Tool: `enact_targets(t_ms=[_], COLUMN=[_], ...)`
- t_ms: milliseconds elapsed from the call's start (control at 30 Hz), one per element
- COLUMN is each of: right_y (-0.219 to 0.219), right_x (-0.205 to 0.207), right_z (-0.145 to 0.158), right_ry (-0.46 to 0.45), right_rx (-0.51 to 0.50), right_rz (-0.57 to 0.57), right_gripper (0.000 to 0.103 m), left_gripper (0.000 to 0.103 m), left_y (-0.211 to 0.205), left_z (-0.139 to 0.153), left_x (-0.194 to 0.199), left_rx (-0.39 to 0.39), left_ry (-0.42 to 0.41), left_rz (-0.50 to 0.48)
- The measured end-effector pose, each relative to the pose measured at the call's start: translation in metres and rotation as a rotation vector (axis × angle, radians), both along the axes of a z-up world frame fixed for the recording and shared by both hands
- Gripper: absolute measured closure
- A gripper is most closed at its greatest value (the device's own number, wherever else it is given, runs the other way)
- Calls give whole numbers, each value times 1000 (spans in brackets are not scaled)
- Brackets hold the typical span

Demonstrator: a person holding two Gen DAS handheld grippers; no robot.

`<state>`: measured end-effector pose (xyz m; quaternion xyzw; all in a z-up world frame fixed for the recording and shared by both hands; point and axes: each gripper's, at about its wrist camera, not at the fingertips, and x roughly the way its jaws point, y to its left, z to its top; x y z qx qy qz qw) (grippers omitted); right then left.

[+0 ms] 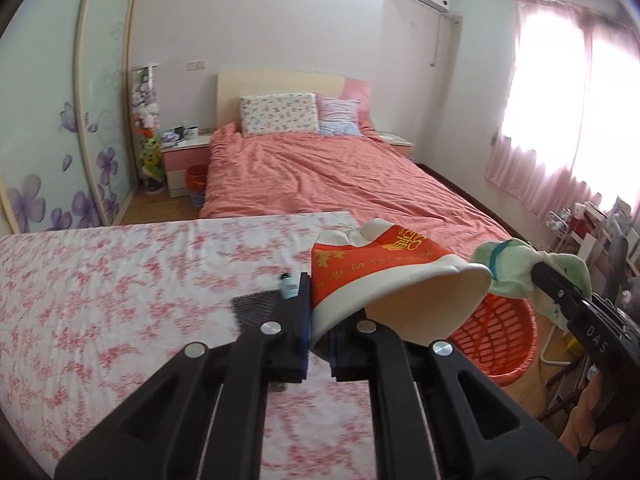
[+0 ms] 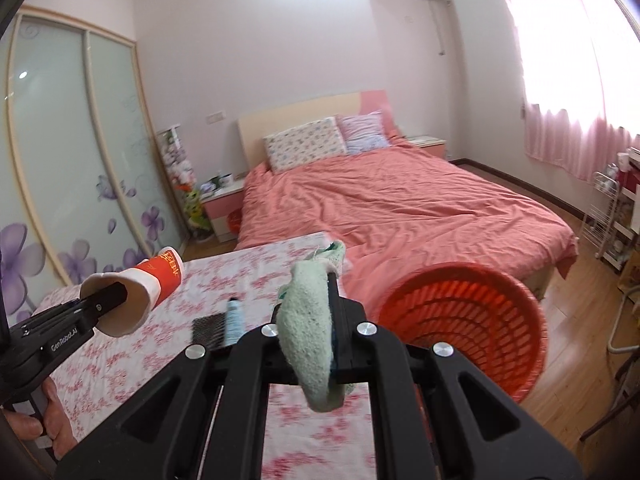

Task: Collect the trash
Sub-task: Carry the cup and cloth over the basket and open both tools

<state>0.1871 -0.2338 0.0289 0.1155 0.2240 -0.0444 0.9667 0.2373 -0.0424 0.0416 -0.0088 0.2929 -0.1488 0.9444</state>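
My left gripper (image 1: 320, 320) is shut on a red and white paper cup (image 1: 384, 276), squashing its rim and holding it above the table's right edge. It also shows in the right wrist view (image 2: 106, 300), with the cup (image 2: 156, 276) at its tip. My right gripper (image 2: 320, 320) is shut on a pale green cloth (image 2: 308, 320), which hangs down between the jaws. It shows at the right of the left wrist view (image 1: 560, 292), the cloth (image 1: 516, 268) above an orange trash basket (image 1: 496, 336). The basket stands on the floor by the table (image 2: 472, 320).
A table with a pink floral cloth (image 1: 120, 300) carries a black mesh pad (image 1: 256, 308) and a small blue tube (image 2: 234, 320). A bed with a salmon cover (image 1: 340, 176) lies beyond. A wire shelf rack (image 2: 604, 216) and a folding chair (image 2: 624, 344) stand at the right.
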Motion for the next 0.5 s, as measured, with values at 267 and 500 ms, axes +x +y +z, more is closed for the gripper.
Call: enact_targets(t_ms=[267, 500], right_y=[-53, -93], right_x=[-15, -12], right_z=[-10, -21], right_ry=[2, 25], right_rx=[30, 58], right_rz=[-97, -167], right_gripper=[96, 96], left_gripper=[95, 95], left_y=[-76, -134], left_z=[-13, -34], left_x=[1, 14], left_rx=[9, 14], left_ry=[31, 65], left_rz=[-115, -194])
